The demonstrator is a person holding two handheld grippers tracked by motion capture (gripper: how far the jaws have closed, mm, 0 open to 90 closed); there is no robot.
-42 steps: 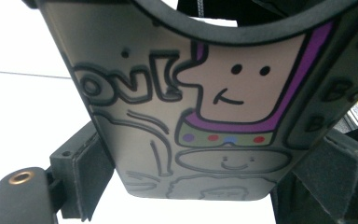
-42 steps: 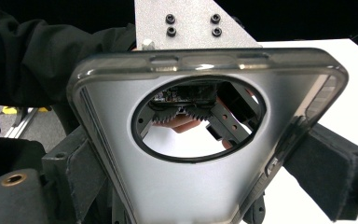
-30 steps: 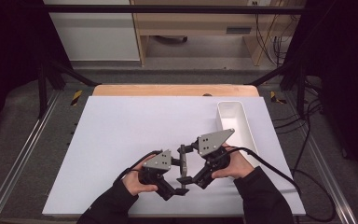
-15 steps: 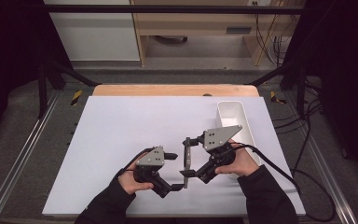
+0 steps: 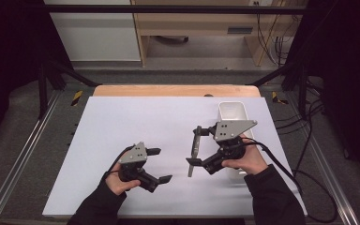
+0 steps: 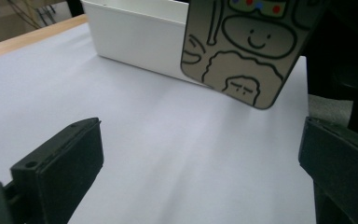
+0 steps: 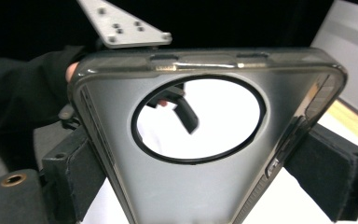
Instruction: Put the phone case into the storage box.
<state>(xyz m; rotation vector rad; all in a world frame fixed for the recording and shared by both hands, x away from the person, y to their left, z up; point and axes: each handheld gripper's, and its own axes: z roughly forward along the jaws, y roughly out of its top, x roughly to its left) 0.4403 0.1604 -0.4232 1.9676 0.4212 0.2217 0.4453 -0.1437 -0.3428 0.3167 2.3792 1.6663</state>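
The phone case (image 5: pixel 195 151) is up in the air over the right side of the surface (image 5: pixel 122 126), just left of the white bin (image 5: pixel 232 112); the right gripper (image 5: pixel 195 146) pinches it by its two long edges, one black jaw on each side; in the right gripper view the phone case (image 7: pixel 205 154) is see-through grey with one big round hole, and in the left gripper view its (image 6: pixel 247 46) back has drawn smiley faces on it.

The left gripper (image 5: pixel 161 165) is spread wide with nothing between its jaws, near the person and left of the case, well apart from it; its jaws have just been opening.

What could go wrong, I think: the case is thin, bendy and smooth, so it could slip or twist out of the pinch and fall flat on the surface; if the jaws squeeze too hard it could bend; if the right hand swings toward the bin, a corner could bump the bin's wall and knock the case loose.

Count: one phone case; one white bin; two grippers; one white surface.
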